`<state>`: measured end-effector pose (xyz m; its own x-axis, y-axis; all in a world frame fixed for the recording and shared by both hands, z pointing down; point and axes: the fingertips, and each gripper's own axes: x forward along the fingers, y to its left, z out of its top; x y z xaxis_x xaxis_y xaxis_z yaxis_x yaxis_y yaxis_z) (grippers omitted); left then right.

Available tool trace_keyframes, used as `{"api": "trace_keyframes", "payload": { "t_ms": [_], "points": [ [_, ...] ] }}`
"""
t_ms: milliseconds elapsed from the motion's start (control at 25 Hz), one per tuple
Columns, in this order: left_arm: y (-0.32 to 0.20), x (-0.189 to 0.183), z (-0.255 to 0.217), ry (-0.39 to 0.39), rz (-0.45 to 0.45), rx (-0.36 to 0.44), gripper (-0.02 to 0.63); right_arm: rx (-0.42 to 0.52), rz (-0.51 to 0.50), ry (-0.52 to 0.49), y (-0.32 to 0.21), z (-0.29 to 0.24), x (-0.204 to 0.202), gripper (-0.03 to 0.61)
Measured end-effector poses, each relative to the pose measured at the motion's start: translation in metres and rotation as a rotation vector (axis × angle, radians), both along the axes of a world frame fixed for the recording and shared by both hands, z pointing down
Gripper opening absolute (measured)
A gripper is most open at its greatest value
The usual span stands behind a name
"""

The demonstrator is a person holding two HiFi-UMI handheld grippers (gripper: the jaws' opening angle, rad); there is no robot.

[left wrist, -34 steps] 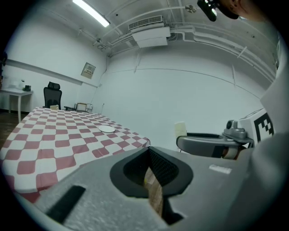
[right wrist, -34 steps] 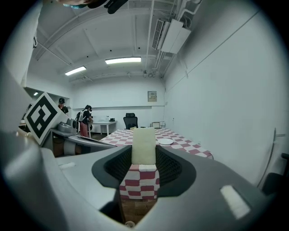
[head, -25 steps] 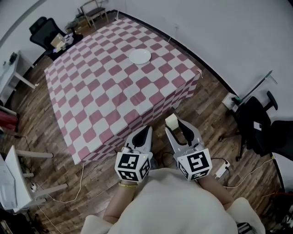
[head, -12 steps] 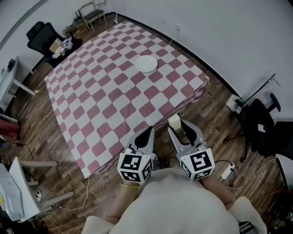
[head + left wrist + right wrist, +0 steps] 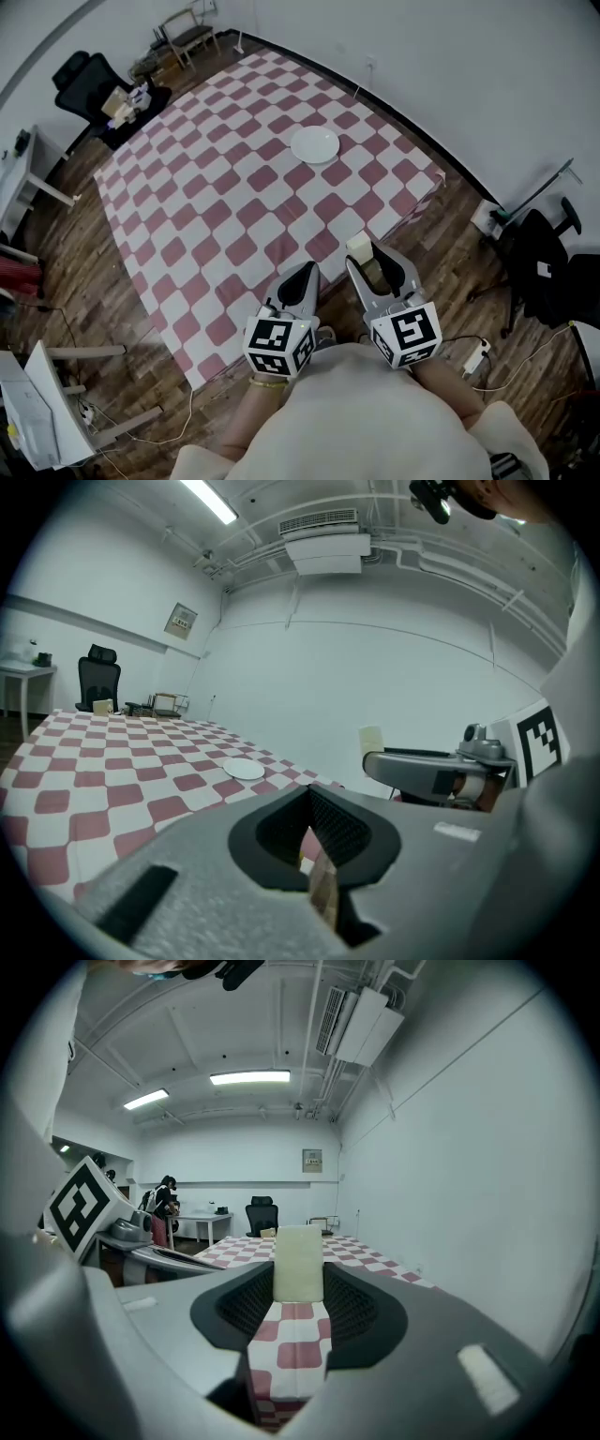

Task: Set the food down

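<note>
Cream food block (image 5: 298,1262) pinched in forward-pointing right gripper (image 5: 298,1277).

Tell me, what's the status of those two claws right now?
Left gripper shut, empty. Right gripper shut on pale food block, held above the checked table's near edge. White plate ahead, nothing in between.

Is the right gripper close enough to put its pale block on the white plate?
Probably not yet. The right gripper, holding the pale cream block of food, hangs by the near edge of the red-and-white checked table, while the round white plate sits well across it. Nothing stands between them, though.
</note>
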<state>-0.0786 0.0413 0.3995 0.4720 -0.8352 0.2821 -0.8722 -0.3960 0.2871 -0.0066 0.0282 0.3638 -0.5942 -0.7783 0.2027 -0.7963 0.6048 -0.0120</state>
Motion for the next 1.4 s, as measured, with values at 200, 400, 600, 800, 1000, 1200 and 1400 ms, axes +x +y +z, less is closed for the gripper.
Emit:
{"api": "trace_keyframes", "payload": {
  "t_ms": [200, 400, 600, 800, 1000, 1200, 1400],
  "points": [
    [-0.015, -0.012, 0.004, -0.001, 0.01, -0.005, 0.005, 0.0, 0.011, 0.001, -0.019, 0.002, -0.012, 0.17],
    [-0.026, -0.017, 0.008, 0.007, 0.013, -0.016, 0.005, -0.011, 0.018, 0.013, -0.029, 0.005, -0.015, 0.17],
    [-0.037, -0.016, 0.009, 0.018, 0.009, -0.025, 0.005, -0.015, 0.022, 0.02, -0.039, 0.004, -0.013, 0.17],
    [-0.054, -0.014, 0.012, 0.022, -0.003, -0.029, 0.005, -0.009, 0.011, 0.024, -0.057, 0.003, -0.011, 0.17],
    [-0.078, -0.014, 0.013, 0.023, -0.052, -0.03, 0.005, -0.005, -0.035, 0.026, -0.086, 0.004, -0.012, 0.17],
    [-0.112, -0.015, 0.01, 0.02, -0.12, -0.027, 0.005, 0.0, -0.093, 0.031, -0.128, 0.001, -0.012, 0.17],
    [-0.141, -0.016, 0.005, 0.017, -0.198, -0.027, 0.005, -0.005, -0.152, 0.035, -0.165, -0.001, -0.008, 0.17]
  ]
}}
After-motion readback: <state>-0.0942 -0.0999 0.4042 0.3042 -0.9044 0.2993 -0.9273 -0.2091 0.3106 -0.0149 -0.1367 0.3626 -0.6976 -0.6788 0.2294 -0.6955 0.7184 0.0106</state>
